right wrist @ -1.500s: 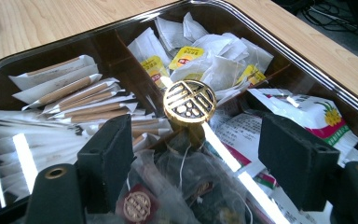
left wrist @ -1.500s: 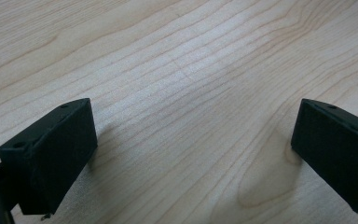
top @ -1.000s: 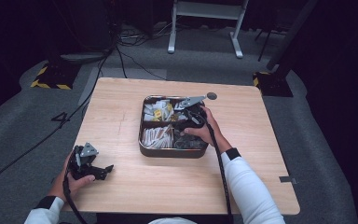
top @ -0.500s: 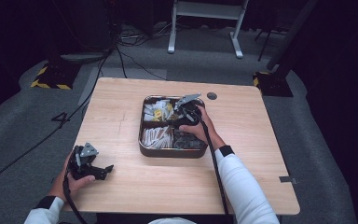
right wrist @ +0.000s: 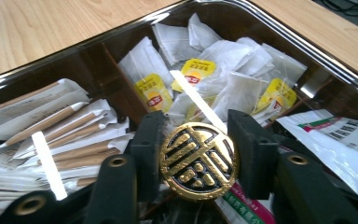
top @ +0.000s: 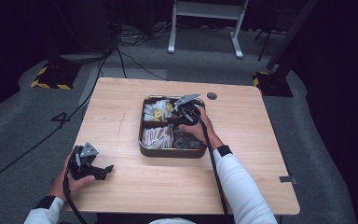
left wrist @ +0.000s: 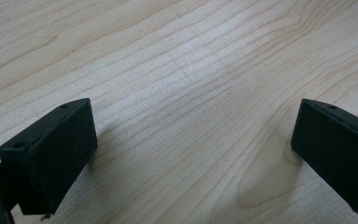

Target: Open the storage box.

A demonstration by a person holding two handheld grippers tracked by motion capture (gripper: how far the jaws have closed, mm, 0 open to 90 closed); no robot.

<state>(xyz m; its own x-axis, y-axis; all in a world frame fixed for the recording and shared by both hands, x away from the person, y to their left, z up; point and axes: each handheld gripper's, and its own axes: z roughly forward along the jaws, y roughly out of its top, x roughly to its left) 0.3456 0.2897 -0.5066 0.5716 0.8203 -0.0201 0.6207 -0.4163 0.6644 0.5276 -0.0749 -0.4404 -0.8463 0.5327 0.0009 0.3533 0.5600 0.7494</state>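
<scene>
My right gripper (right wrist: pixel 199 156) is shut on a round gold-and-black ornamental medallion (right wrist: pixel 198 161), held just above a divided metal tin (top: pixel 145 148). From above, the right gripper (top: pixel 182 113) hovers over the tin's middle, near the tea bags (top: pixel 154 112). In the right gripper view, white tea bags with yellow tags (right wrist: pixel 223 77) fill the far compartment, paper stick packets (right wrist: pixel 60 128) the left one, and printed sachets (right wrist: pixel 335 135) lie on the right. My left gripper (top: pixel 103 171) rests open at the table's front left, jaws spread over bare wood (left wrist: pixel 191 112).
The wooden table (top: pixel 121 107) has a dark round cable hole (top: pixel 211 96) behind the tin. A small mark (top: pixel 285 179) sits near the right front edge. Cables trail over the grey floor (top: pixel 37 126) on the left, and a white frame (top: pixel 205 23) stands beyond.
My right gripper has shifted slightly left and toward the tin's centre with the medallion. The left gripper has stayed put.
</scene>
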